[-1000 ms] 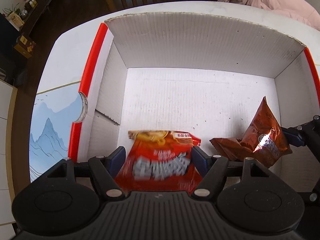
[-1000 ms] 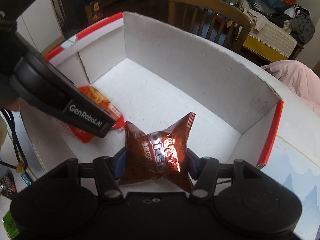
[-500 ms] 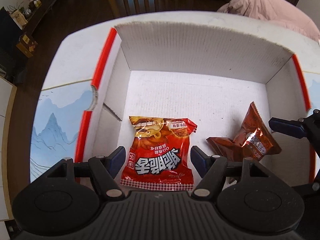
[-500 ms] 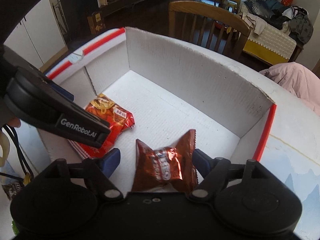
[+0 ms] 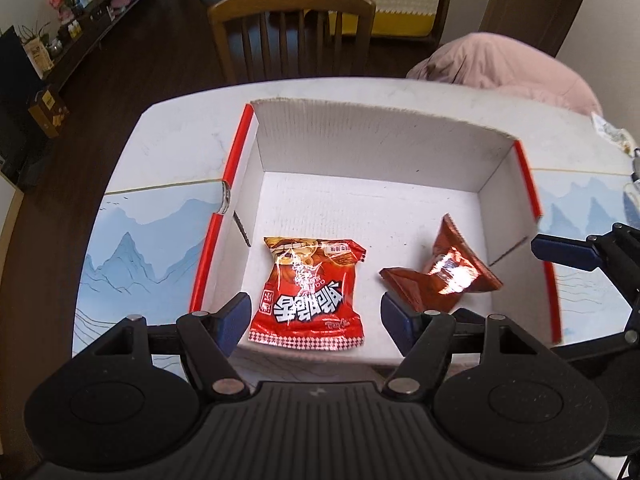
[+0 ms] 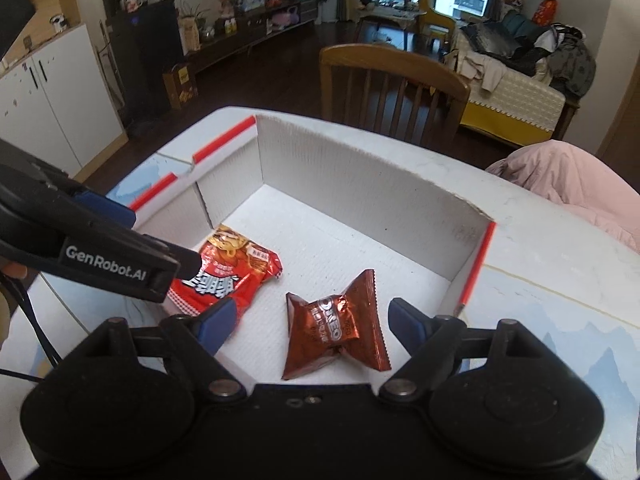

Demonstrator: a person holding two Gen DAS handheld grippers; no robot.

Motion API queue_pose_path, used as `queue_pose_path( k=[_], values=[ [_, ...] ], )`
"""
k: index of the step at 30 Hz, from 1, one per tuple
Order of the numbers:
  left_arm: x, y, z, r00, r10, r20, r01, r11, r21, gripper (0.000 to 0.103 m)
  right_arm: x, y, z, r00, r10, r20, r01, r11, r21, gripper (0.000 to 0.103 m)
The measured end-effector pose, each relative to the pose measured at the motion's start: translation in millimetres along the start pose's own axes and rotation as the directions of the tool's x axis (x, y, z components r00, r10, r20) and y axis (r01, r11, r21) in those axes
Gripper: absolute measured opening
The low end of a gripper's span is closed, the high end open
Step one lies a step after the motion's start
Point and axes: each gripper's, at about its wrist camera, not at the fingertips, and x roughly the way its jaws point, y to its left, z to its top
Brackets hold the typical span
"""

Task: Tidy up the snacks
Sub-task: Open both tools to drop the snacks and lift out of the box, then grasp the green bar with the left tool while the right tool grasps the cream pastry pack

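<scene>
While both hand-held grippers hang above it, an open white corrugated cardboard box with red edges (image 5: 400,148) sits on a pale worktop printed with blue mountain shapes (image 5: 136,248). Two snacks lie flat on the box floor, near the front wall and apart from each other. On the left side is a glossy red snack packet with bold white lettering (image 5: 310,292). To its right lies a crinkled brown foil Oreo packet with flared ends (image 6: 336,324).

The left hand-held gripper (image 5: 314,318), black with blue pads, is spread wide above the red packet; its pads stand clear on either side and touch nothing. The right hand-held gripper (image 6: 310,322), of the same make, has just been opening its jaws; they now stand spread to either side of the brown packet, which rests loose on the box floor between them, unpinched.

From the right wrist view, the left tool's black body crosses the left edge and covers part of the red packet. Beyond the worktop stands a brown wooden slat-backed chair (image 5: 292,36). A heap of pink padded fabric (image 5: 500,68) lies at the worktop's far right corner.
</scene>
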Motion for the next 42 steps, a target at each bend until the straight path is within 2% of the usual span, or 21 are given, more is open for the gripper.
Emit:
queue_pose_path(
  k=[15,17,18,35,36,37,38,40,42],
  values=[
    [-72,26,-48,0.987,-0.069,0.143,0.066,0.997,0.028,0.071,-66,34,-29,0.993,0.008,0.121,-0.021,0.994,0.103,0.087],
    [-79,31,-55,0.985,-0.082,0.154,0.079,0.997,0.024,0.071,-76,40,-35,0.989,-0.001,0.149,-0.015,0.994,0.111,0.100],
    [-83,32,-59,0.983,-0.086,0.163,0.083,0.996,0.025,0.071,-80,43,-37,0.987,-0.004,0.163,-0.015,0.993,0.116,0.101],
    [-135,52,-130,0.945,-0.167,0.281,0.155,0.986,0.064,0.074,-135,74,-89,0.961,-0.025,0.275,-0.030,0.981,0.192,0.103],
    [-138,53,-135,0.941,-0.176,0.289,0.165,0.984,0.063,0.076,-137,75,-92,0.960,-0.026,0.280,-0.030,0.981,0.194,0.103],
    [-139,55,-139,0.937,-0.181,0.297,0.170,0.984,0.062,0.083,-138,76,-95,0.958,-0.025,0.286,-0.032,0.980,0.194,0.103],
    [-142,57,-144,0.933,-0.182,0.311,0.173,0.983,0.058,0.086,-139,78,-98,0.957,-0.026,0.288,-0.032,0.980,0.195,0.103],
    [-146,60,-153,0.922,-0.190,0.336,0.181,0.982,0.058,0.087,-140,82,-103,0.956,-0.026,0.292,-0.032,0.981,0.192,0.103],
    [-146,61,-161,0.922,-0.193,0.335,0.180,0.981,0.069,0.087,-140,85,-108,0.957,-0.026,0.290,-0.031,0.981,0.192,0.103]
  ],
)
